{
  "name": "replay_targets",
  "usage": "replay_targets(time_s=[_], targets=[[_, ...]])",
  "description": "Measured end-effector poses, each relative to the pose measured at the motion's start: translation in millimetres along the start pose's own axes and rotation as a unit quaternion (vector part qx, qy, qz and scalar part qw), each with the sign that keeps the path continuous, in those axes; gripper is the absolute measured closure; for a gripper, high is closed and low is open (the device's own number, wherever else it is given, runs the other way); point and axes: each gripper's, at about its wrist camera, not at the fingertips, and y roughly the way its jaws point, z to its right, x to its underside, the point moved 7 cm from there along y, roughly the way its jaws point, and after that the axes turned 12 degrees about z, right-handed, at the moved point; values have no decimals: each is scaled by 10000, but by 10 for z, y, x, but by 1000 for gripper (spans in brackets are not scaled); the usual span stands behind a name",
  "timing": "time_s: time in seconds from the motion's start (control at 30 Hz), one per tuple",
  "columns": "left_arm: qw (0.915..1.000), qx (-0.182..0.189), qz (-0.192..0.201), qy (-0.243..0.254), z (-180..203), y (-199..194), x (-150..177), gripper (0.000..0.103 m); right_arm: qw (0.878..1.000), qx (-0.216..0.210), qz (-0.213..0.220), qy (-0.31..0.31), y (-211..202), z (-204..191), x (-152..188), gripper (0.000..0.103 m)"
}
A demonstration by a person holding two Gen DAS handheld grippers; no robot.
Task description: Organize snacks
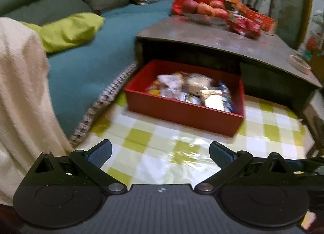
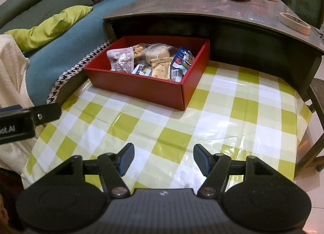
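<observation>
Both grippers, left gripper (image 1: 160,154) and right gripper (image 2: 163,159), are held with fingers spread and empty over the checked cloth (image 2: 222,112), snacks (image 2: 160,62) packed in the red box (image 2: 141,88).

snack packets (image 2: 154,62) in the box (image 2: 141,90) on the cloth (image 2: 222,116), sofa (image 2: 60,52) left

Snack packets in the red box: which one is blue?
The blue packet at the box's right end, leaning against the wall; its neighbours are tan, white or clear.
</observation>
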Motion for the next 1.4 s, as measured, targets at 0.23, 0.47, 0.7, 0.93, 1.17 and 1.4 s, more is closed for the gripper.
replay_targets(time_s=[0.23,0.47,0.7,0.93,1.17,1.4], targets=[[9973,684,-194,-168,164,24,26,0,10000,-16,30,-28,8,-10,-6,29],[9982,287,489,-185,81,-145,-180,0,9999,-38,138,15,-15,-9,-39,29],[9975,430,539,-159,101,-184,-290,0,9999,-58,119,-7,4,-29,-38,29],[9984,346,445,22,145,-172,-217,0,9999,-50,161,20,-15,-11,-51,29],[9990,362,-15,258,218,-92,-27,0,9998,-50,202,31,-46,2,-64,29],[9992,255,-48,308,215,-109,-10,0,9998,-32,176,28,-51,13,-59,29]])
